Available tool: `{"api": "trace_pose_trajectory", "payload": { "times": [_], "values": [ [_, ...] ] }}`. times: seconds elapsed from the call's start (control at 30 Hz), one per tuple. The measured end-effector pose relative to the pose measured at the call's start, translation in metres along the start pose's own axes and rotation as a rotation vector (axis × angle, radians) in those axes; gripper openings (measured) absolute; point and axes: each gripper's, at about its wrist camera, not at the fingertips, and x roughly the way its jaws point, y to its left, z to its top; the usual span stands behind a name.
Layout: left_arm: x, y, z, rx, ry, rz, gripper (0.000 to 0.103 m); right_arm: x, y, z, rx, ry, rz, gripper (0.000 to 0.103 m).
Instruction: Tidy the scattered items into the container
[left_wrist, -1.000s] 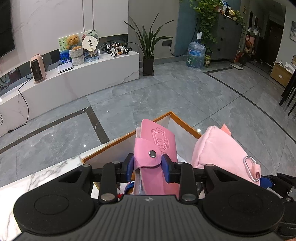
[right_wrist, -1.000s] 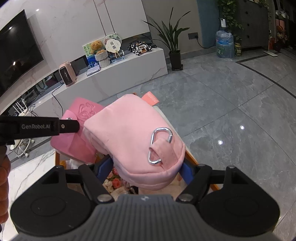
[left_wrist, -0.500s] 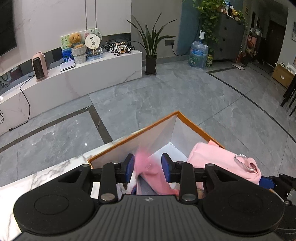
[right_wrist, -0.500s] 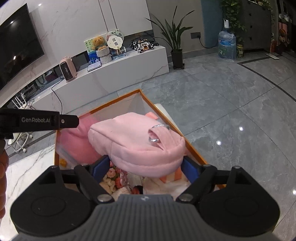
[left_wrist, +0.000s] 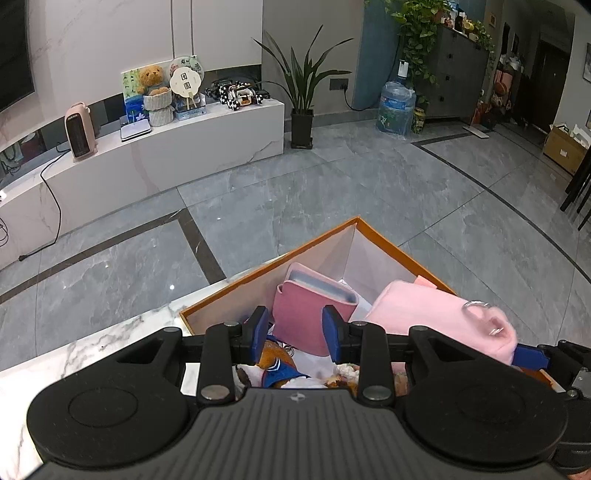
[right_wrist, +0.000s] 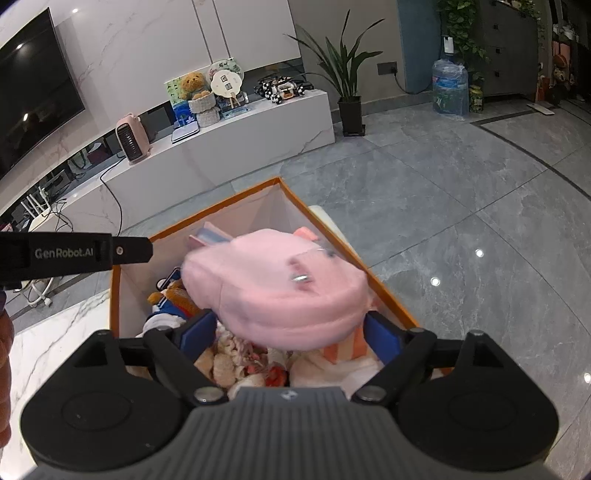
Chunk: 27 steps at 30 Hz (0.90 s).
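The orange-rimmed box (left_wrist: 269, 266) (right_wrist: 221, 204) sits at the marble table's far edge. A pink snap wallet (left_wrist: 314, 314) lies inside it, beyond my left gripper (left_wrist: 295, 332), whose jaws stand a little apart, their pads pressing on nothing. The jaws of my right gripper (right_wrist: 290, 330) are opening. The pink pouch (right_wrist: 273, 288) (left_wrist: 436, 314) with a metal clip is blurred between them, over the box, and the pads stand clear of it. Soft toys, among them a bear in blue (left_wrist: 277, 363) (right_wrist: 173, 299), fill the box bottom.
The white marble tabletop (left_wrist: 92, 350) runs left of the box. My left gripper's black finger (right_wrist: 74, 253) reaches in over the box's left rim. Grey floor tiles, a white TV bench (left_wrist: 166, 162) and a potted plant (left_wrist: 301, 110) lie beyond.
The pink wallet has left the left gripper's pads and dropped into the box. The right jaws have spread wider, and the pink pouch has sunk from them towards the box.
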Motion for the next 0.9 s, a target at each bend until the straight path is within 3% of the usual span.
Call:
{"api": "trace_pose_trajectory", "payload": {
  "times": [0.57,0.9],
  "values": [
    [-0.013,0.008,-0.011,0.008,0.009,0.008,0.038,-0.013,0.013,0.004,-0.018,-0.014,-0.029,0.092],
    [-0.06,0.013,-0.02,0.011,-0.025,0.053,0.038,-0.045,0.029,0.005,-0.052,-0.047,-0.033,0.093]
  ]
}}
